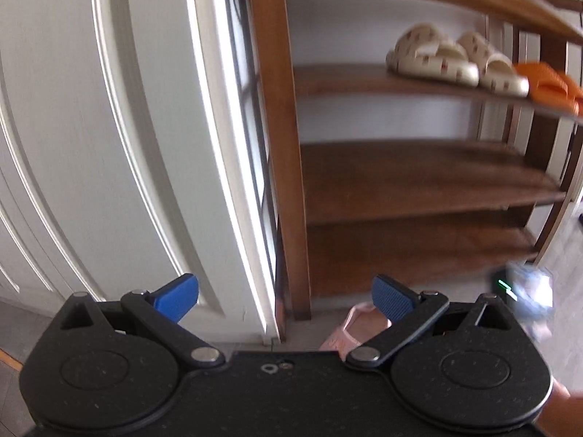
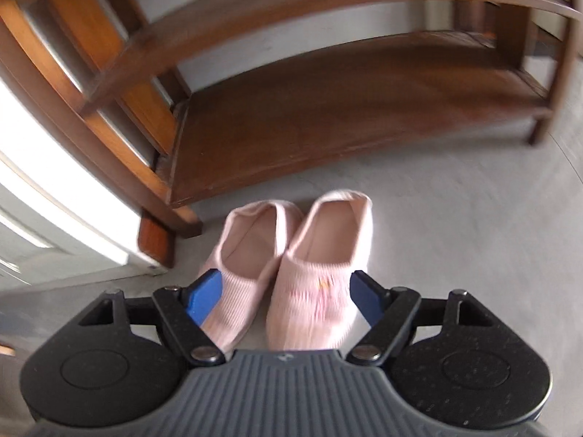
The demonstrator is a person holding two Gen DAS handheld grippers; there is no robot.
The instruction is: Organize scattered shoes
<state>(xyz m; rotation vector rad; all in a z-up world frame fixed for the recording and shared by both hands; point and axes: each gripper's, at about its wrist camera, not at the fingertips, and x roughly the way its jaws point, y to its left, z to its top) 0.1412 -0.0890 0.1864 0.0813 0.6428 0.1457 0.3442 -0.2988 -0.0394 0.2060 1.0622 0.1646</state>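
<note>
A pair of pink knitted slippers [image 2: 313, 255] lies side by side on the grey floor, just in front of the wooden shoe rack's [image 2: 328, 116] lowest shelf. My right gripper [image 2: 286, 296] is above their toes, open, one blue pad on each outer side of the pair. The left pad overlaps the left slipper's edge, and I cannot tell whether it touches. My left gripper [image 1: 286, 296] is open with nothing between its fingers, facing the rack's left post [image 1: 280, 145]. One pink slipper [image 1: 349, 331] shows below it.
A cream patterned pair [image 1: 437, 58] and an orange slipper [image 1: 546, 83] stand on an upper shelf. The two lower shelves [image 1: 400, 178] are bare. A white panelled door [image 1: 109, 145] is left of the rack. A blurred shape with a green light [image 1: 528, 291] is at the right.
</note>
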